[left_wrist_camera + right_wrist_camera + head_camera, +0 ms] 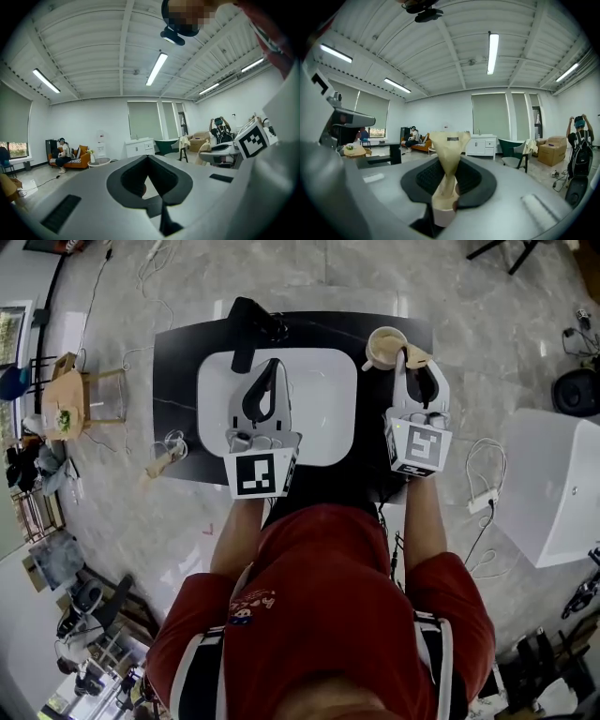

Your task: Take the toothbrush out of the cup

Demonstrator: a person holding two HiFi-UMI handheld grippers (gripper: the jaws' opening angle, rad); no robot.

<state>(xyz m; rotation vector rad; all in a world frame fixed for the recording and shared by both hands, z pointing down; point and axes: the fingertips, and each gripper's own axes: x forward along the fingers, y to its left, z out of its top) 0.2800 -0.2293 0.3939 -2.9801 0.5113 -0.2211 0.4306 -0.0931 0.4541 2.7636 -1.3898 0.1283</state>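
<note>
A cream cup [378,350] stands at the back right of the black counter [178,381]. My right gripper [413,359] reaches just right of the cup's rim and is shut on the toothbrush [417,355], a long thing in tan paper wrap. In the right gripper view the tan toothbrush [449,150] stands upright between the dark pads, its wider top above the right gripper [449,164]. My left gripper [273,363] hangs over the white sink basin [328,399], shut with nothing in it. The left gripper [148,157] shows its jaws meeting at the tip.
A black faucet [248,324] rises at the back of the sink. A small object with a cord [164,457] lies by the counter's left front corner. A white box [553,488] stands on the floor at right, a small wooden table [66,399] at left, with loose cables [483,493].
</note>
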